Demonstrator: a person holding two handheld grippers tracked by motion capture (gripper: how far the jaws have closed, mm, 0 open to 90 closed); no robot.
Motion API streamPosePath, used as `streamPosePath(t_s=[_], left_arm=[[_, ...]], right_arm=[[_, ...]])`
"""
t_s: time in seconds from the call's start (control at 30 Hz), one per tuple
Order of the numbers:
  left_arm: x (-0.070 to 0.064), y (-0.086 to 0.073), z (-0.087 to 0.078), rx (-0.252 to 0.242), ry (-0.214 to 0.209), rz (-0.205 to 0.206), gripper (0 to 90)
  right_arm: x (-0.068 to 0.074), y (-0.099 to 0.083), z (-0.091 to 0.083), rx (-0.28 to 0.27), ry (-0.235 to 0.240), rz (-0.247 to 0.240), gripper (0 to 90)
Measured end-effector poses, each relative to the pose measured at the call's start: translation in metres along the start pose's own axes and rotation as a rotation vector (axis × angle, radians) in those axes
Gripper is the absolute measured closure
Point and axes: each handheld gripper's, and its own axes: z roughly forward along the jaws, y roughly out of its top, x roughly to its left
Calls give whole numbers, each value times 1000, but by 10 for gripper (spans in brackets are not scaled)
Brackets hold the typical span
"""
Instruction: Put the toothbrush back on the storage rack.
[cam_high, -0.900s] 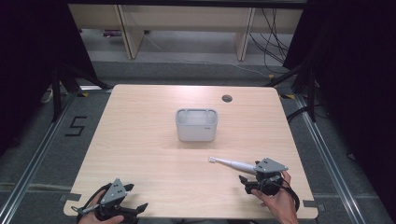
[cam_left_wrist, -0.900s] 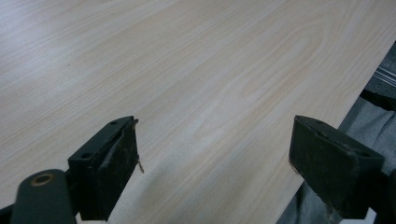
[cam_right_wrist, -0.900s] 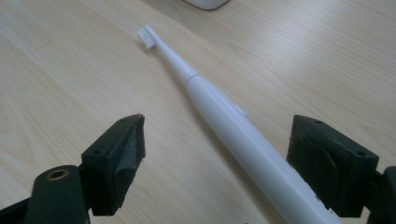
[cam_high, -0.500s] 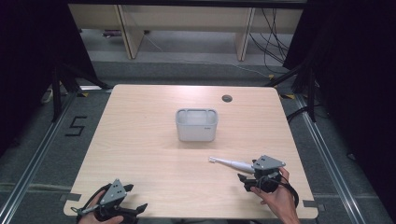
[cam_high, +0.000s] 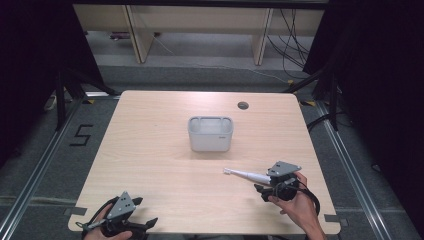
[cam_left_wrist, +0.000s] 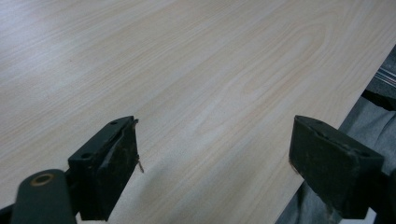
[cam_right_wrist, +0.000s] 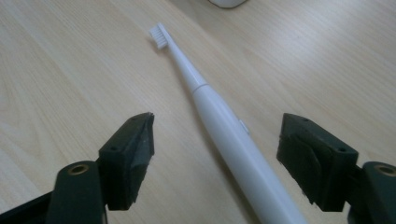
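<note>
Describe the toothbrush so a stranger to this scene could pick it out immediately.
Start at the wooden table and find the white box-shaped holder near its middle. Toward the person's right from it, the electric toothbrush lies flat between the open jaws of the right gripper. It is the only long, slim white thing, with a small bristled head.

A toothbrush (cam_high: 246, 174) lies on the table (cam_high: 160, 150), nearer and right of the holder (cam_high: 210, 134).
</note>
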Motion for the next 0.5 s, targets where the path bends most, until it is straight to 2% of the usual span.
streamPosePath(t_s=[0.07, 0.1, 0.33, 0.4, 0.47, 0.5], left_arm=[[0, 0, 0, -6, 1, -10, 150], [1, 0, 0, 6, 7, 6, 150], [-1, 0, 0, 1, -1, -6, 150], [0, 1, -1, 13, 2, 10, 150], [0, 1, 0, 4, 0, 3, 150], [-3, 1, 1, -20, -9, -24, 150]], right_arm=[[-1, 4, 1, -1, -6, -33, 314], [-1, 4, 1, -1, -6, -33, 314], [-4, 5, 4, 40, 9, -62, 365], [-4, 6, 5, 62, 14, -60, 363], [-7, 8, 8, 77, 20, -65, 361], [-8, 9, 9, 83, 16, -66, 362]])
